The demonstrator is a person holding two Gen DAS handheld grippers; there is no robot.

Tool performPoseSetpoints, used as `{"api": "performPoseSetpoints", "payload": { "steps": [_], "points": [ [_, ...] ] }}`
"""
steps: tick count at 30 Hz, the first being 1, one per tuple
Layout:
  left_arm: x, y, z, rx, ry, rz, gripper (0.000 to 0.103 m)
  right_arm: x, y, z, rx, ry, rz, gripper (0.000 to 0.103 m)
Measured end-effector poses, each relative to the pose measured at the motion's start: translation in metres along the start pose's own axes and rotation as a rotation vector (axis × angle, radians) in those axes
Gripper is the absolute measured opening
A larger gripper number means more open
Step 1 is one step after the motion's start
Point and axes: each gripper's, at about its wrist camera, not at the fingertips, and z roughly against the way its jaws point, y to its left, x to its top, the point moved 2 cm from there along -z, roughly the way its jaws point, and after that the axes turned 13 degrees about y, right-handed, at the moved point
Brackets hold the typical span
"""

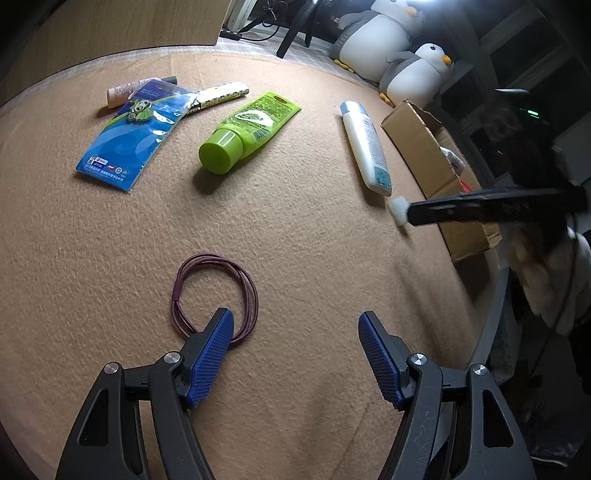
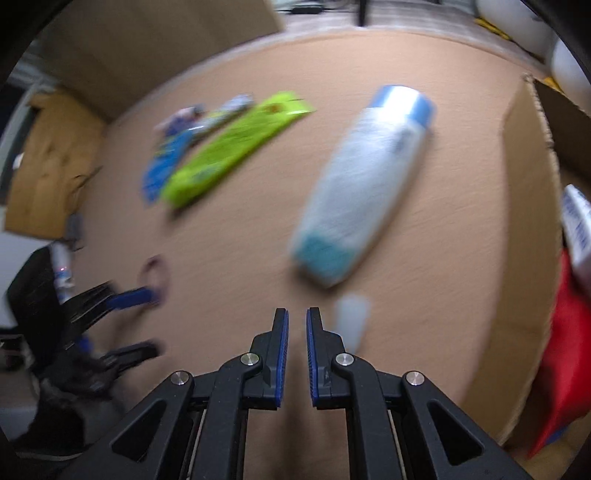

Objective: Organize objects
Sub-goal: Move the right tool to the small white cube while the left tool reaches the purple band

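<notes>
My left gripper (image 1: 295, 326) hangs open over the tan felt mat (image 1: 295, 236), nothing between its blue pads (image 1: 212, 360). Its left finger overlaps a purple hair tie loop (image 1: 214, 295) lying flat. Further off lie a green tube (image 1: 247, 133), a white tube with a blue cap (image 1: 365, 147), a blue packet (image 1: 136, 136), a pink tube (image 1: 123, 94) and a patterned stick (image 1: 218, 96). My right gripper (image 2: 297, 314) is shut and empty, pointing down just short of the white tube (image 2: 365, 184). A small whitish piece (image 2: 351, 325) lies beside its right finger. The right wrist view is motion-blurred.
An open cardboard box (image 1: 436, 162) stands at the mat's right edge, with a red item (image 2: 565, 350) and a white tube (image 2: 576, 229) inside. Two penguin plush toys (image 1: 380, 33) sit behind it. A person's furry sleeve (image 1: 546, 280) is at right.
</notes>
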Motion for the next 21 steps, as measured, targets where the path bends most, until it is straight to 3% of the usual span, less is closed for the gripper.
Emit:
{"api": "performPoseSetpoints", "payload": {
  "steps": [3, 7, 11, 15, 21],
  "points": [
    [0.0, 0.0, 0.001, 0.004, 0.002, -0.002, 0.073, -0.014, 0.013, 0.013, -0.04, -0.069, 0.026, 0.011],
    [-0.003, -0.001, 0.005, 0.018, -0.005, -0.006, 0.073, -0.023, -0.001, 0.027, -0.16, -0.17, -0.026, 0.051],
    [-0.006, -0.004, 0.016, 0.048, -0.035, -0.01, 0.074, -0.019, -0.02, 0.02, -0.175, -0.189, -0.073, 0.052],
    [-0.01, -0.002, 0.027, 0.152, -0.073, -0.006, 0.074, -0.018, -0.01, 0.004, -0.217, -0.185, -0.059, 0.052],
    [-0.007, 0.007, 0.017, 0.219, -0.035, 0.026, 0.078, -0.016, -0.008, -0.006, -0.274, -0.196, -0.052, 0.052]
  ]
}}
